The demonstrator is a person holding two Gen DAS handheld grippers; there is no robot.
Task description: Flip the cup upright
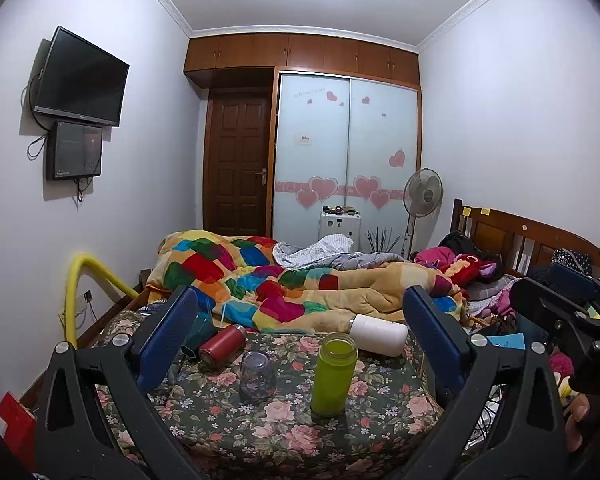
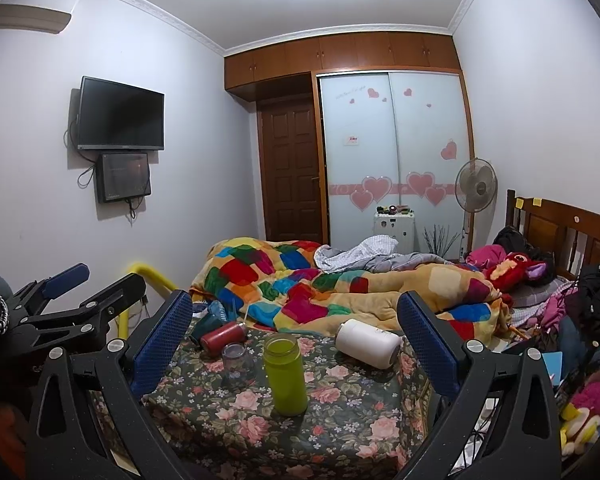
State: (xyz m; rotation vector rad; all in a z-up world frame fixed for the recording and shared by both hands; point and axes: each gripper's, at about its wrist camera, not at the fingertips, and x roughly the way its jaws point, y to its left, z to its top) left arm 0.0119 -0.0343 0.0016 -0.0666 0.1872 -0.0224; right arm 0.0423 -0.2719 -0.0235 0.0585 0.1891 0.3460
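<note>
- The clear cup (image 1: 257, 376) stands mouth down on the flowery cloth (image 1: 364, 432), just left of the green bottle (image 1: 334, 374), so I think it waits to be turned
- Left gripper (image 1: 300, 340) is wide open and empty, the cup ahead between its fingers, not touched
- Right gripper (image 2: 296, 344) also wide open and empty, the cup left of its middle

We see a bed (image 1: 380, 412) with a dark floral cover carrying everything. On it a clear cup (image 1: 257, 376) stands mouth down, just left of an upright green bottle (image 1: 335, 374). Behind them a red flask (image 1: 222, 346) lies on its side, touching a teal container (image 1: 202, 332), and a white bottle (image 1: 379, 335) lies tipped over to the right. A patchwork quilt (image 1: 300, 284) is heaped across the far half.
</note>
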